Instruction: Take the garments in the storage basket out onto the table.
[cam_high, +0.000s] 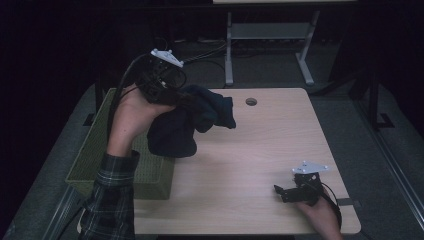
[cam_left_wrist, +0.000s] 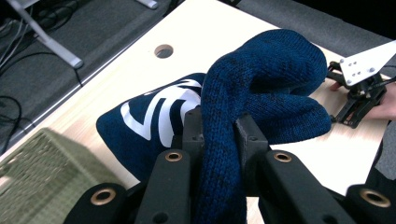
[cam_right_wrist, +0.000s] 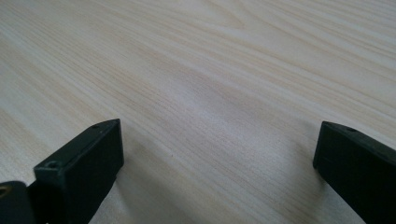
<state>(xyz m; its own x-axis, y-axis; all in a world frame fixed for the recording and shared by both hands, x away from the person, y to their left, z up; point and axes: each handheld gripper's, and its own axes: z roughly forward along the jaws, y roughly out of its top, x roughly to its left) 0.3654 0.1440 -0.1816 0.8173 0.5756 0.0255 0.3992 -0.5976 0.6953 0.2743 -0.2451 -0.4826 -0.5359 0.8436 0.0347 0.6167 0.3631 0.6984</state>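
While lifted above the table's (cam_high: 280, 150) left edge beside the green basket (cam_high: 100, 150), the left gripper (cam_high: 186, 101) pinches a dark blue knit garment (cam_high: 190, 122), likely for transfer. Left gripper view: garment (cam_left_wrist: 261, 88) bunched between clamped jaws, spilling ahead. Right gripper view: right gripper (cam_right_wrist: 217, 161) wide, empty, resting near the table's (cam_right_wrist: 210, 70) front right corner.

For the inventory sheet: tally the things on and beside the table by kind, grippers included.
Knit garment, dark blue, clamped in the left gripper: 1
Printed cloth, dark blue with white marks: 1
Basket, green: 1
Grippers, left and right gripper: 2
Total: 5
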